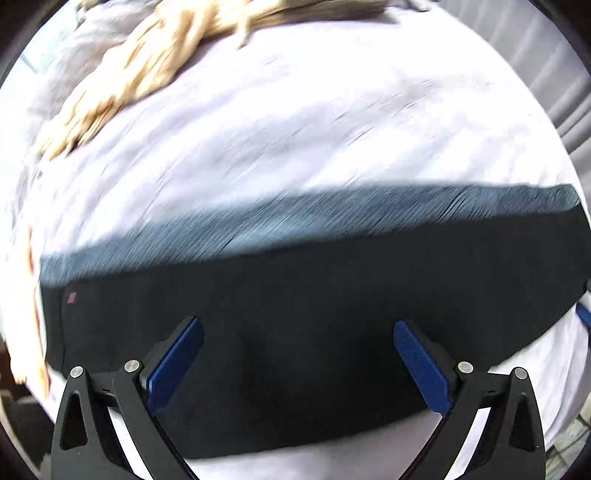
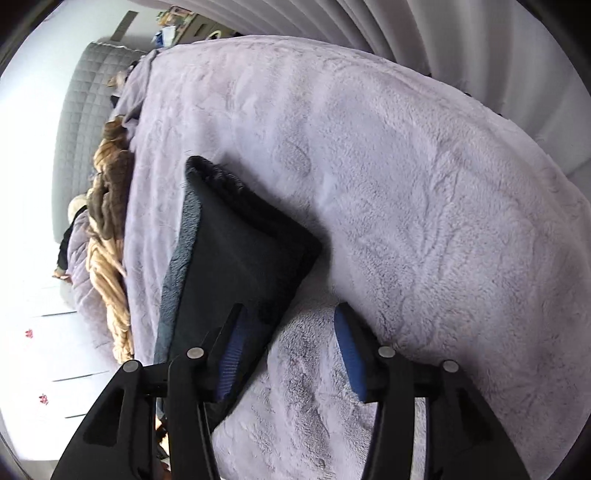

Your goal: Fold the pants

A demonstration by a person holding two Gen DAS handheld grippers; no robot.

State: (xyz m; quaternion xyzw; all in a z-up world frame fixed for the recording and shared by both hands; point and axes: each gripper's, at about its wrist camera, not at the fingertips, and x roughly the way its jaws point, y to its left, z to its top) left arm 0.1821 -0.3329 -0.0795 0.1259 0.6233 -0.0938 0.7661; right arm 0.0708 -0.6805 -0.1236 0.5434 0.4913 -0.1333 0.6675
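Dark navy pants (image 1: 295, 295) lie folded as a long band across a pale lilac fleece blanket, with a grey-blue inner side showing along the far edge and a small red tag at the left. My left gripper (image 1: 298, 332) is open above the pants, its blue pads spread and holding nothing. In the right wrist view the pants (image 2: 236, 258) lie at the left, one end curled up. My right gripper (image 2: 291, 321) is open, its left finger (image 2: 231, 354) over the pants' edge and its right finger over the blanket.
The lilac blanket (image 2: 406, 184) covers a bed. A tan and brown furry throw (image 1: 147, 66) lies bunched along the far side and shows in the right wrist view (image 2: 107, 236). A grey quilted headboard (image 2: 81, 110) and pale curtains (image 2: 406, 29) border the bed.
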